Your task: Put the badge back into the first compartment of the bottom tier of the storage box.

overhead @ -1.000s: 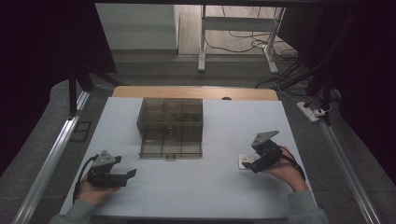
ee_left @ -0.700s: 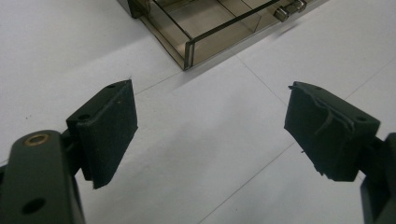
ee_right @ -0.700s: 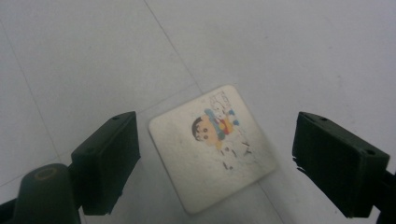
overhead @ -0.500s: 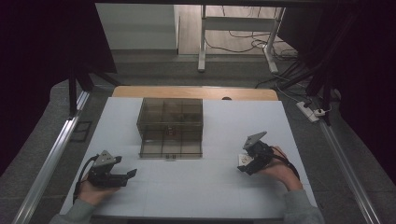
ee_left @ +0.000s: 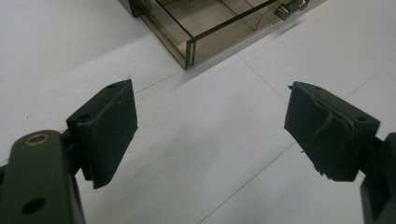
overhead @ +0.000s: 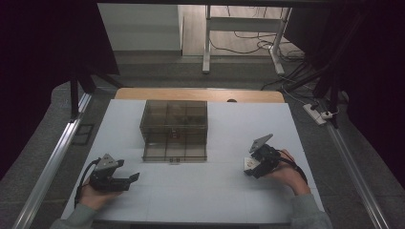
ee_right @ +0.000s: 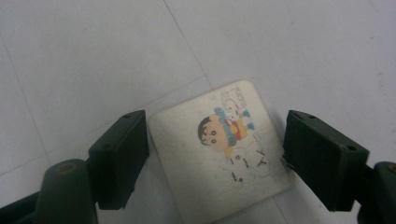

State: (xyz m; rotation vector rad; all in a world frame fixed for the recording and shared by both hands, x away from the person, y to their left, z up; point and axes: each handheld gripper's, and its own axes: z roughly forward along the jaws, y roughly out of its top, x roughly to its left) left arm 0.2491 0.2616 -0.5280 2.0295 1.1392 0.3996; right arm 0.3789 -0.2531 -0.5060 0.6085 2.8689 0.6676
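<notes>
Since the earlier frames, the right gripper point(overhead: 253, 165) had shifted a little toward the person's side of the white table point(overhead: 219, 200) and tipped down over a small white eraser point(ee_right: 223, 148) printed with a cartoon figure, and its jaws had just been closing, with that eraser between them. In the right gripper view the eraser lay flat on the table; the left pad stood right at its edge and the right pad right at its opposite corner, though whether either pressed on it could not be told. In the high view it showed as a pale patch under the gripper's tip, at the table's right side, well apart from the smoky clear compartment box point(overhead: 175, 129) in the middle. The left gripper point(overhead: 129, 179) stayed put near the table's left front, jaws wide apart over bare table with nothing between them, the box's corner ahead of it.
</notes>
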